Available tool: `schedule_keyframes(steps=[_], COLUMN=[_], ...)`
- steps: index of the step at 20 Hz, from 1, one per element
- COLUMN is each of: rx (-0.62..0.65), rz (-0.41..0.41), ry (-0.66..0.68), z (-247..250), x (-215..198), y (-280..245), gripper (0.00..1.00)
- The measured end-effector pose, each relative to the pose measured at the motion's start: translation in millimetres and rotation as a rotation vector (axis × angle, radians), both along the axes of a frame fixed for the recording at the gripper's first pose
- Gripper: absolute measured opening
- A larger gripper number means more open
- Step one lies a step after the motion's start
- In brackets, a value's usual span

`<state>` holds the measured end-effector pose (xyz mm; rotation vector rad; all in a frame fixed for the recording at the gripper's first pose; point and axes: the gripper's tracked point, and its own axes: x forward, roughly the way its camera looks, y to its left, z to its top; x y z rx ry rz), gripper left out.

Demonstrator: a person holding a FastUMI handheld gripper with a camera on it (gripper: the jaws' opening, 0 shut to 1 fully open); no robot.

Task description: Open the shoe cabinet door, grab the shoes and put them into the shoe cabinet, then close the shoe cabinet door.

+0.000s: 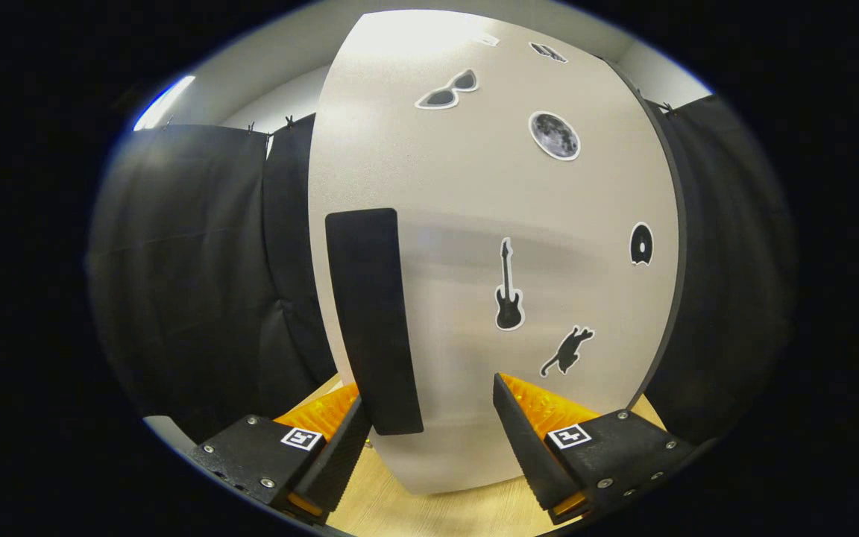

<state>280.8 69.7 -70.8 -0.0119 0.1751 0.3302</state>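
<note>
The shoe cabinet door [474,224] stands close in front of me, a pale panel with several black stickers on it, among them sunglasses, a moon, a guitar and a cat. A long black handle strip [371,321] runs down its left side. My gripper [429,418] is open, its fingers spread wide right before the door's lower part. The left fingertip [347,440] sits just beside the bottom end of the handle strip, and the right fingertip [519,432] is further right under the guitar sticker. Nothing is held between them.
A light wooden surface [429,507] lies under the cabinet and below my fingers. Black cloth walls [191,283] hang on both sides of the cabinet, with a white wall and a bright light above the left cloth.
</note>
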Motion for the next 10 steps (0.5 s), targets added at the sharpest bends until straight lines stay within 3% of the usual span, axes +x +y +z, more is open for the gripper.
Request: schedule_keyframes(steps=[10], rx=[0.053], rz=[-0.044], ry=[-0.060], z=[0.0], x=[28.7], y=[14.0], gripper=[0.95])
